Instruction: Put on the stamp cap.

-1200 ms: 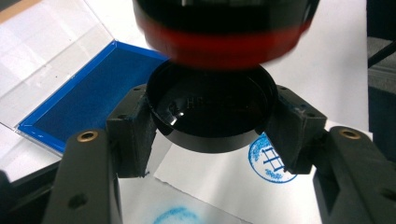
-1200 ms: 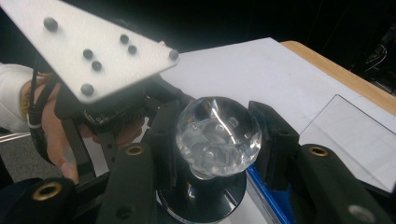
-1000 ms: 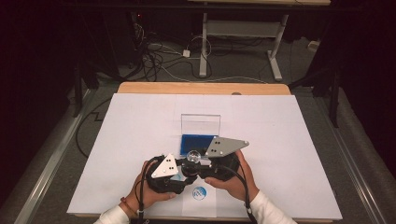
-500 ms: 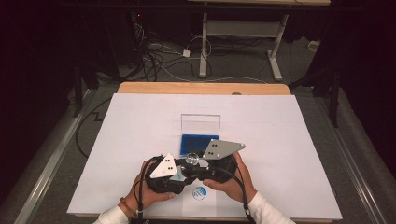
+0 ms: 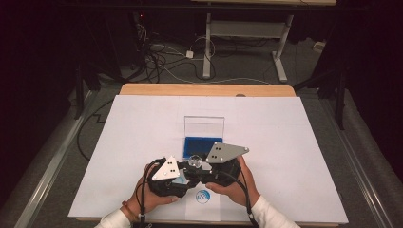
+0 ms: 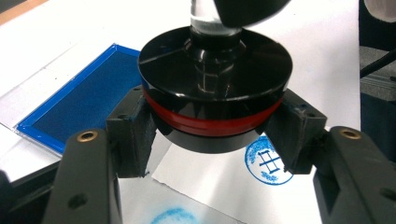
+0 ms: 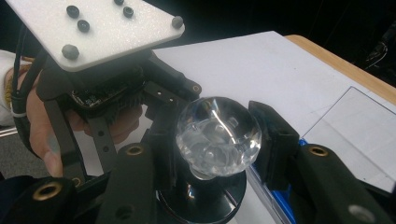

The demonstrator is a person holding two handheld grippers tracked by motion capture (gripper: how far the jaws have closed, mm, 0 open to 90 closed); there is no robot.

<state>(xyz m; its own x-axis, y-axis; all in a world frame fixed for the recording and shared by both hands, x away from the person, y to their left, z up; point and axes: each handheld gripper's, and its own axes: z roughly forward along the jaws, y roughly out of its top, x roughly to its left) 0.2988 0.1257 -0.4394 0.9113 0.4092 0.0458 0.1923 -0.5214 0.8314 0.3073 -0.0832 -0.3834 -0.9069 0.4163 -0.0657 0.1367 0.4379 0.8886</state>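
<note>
Black and red, the round stamp [image 6: 212, 88] is held above the near middle of the bench [image 5: 304, 142], just near of the blue ink pad [image 5: 202, 144]. The jaws of the left gripper [image 6: 215, 135] are clamped on the stamp's wide black base from both sides. The jaws of the right gripper [image 7: 219, 135] are set on either side of the clear glass knob [image 7: 217, 135] on top of the stamp; they look closed on it, though the contact on the left side is partly hidden.

The stamp seems to be lifted off the paper between impressions, or its top and base are being worked against each other; which of the two cannot be told. One finished blue print [image 6: 268, 161] is seen on the white sheet [image 5: 142, 123] under the stamp, and a fainter smudge [image 6: 170, 217] lies nearer. A next move would call for the stamp to be kept level, brought over the ink pad or over bare paper, and pressed straight down.

The print is a round blue seal with a character-like mark at its centre; no readable word, brand or label can be made out.
</note>
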